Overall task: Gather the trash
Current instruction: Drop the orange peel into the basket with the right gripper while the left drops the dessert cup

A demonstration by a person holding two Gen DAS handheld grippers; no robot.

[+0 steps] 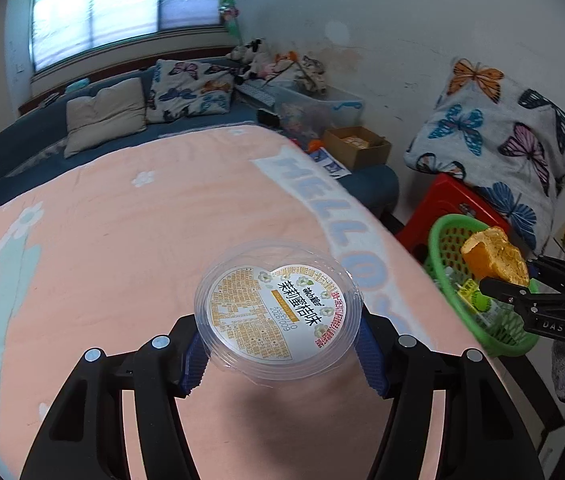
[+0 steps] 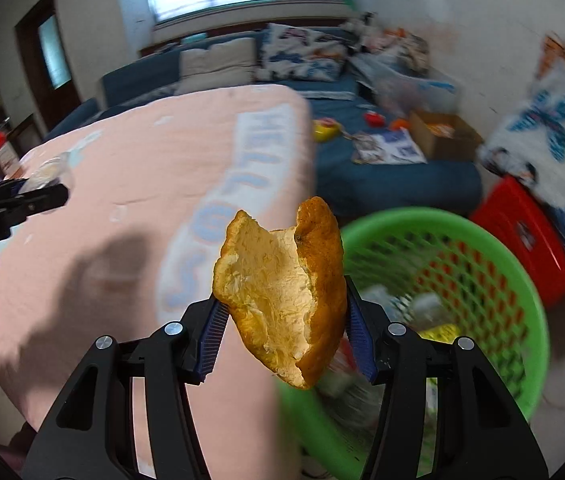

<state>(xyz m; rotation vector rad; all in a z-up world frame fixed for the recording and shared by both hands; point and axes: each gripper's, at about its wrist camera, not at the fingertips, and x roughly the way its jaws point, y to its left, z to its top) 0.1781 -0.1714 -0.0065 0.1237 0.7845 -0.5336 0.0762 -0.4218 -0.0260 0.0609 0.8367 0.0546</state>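
Nearest the left wrist camera, the left gripper (image 1: 278, 346) has its blue-padded fingers (image 1: 370, 354) spread wide and pressed against both sides of a clear plastic cup (image 1: 278, 316), whose printed seal lid faces the lens; the cup is gripped above a pink blanket (image 1: 122, 248) lettered "HELLO" that covers the surface below. In the right wrist view, the right gripper (image 2: 282, 336) clamps a curled piece of orange peel (image 2: 282, 292) between its fingers (image 2: 212, 336), pale pith towards the camera, orange rind along the right edge. The peel hangs over the near rim of a green plastic basket (image 2: 494, 248), which stands just beside the blanket's edge and already holds several wrappers, too blurred to name. From the left view the same peel (image 1: 494, 258) shows above that basket (image 1: 438, 240). Behind the basket sits a red plastic stool (image 2: 522, 232) with a butterfly-print cushion (image 1: 498, 140) on it. Farther back lie a cardboard box (image 1: 356, 146), a blue sofa (image 1: 22, 148) with pillows, and a window (image 1: 122, 4).
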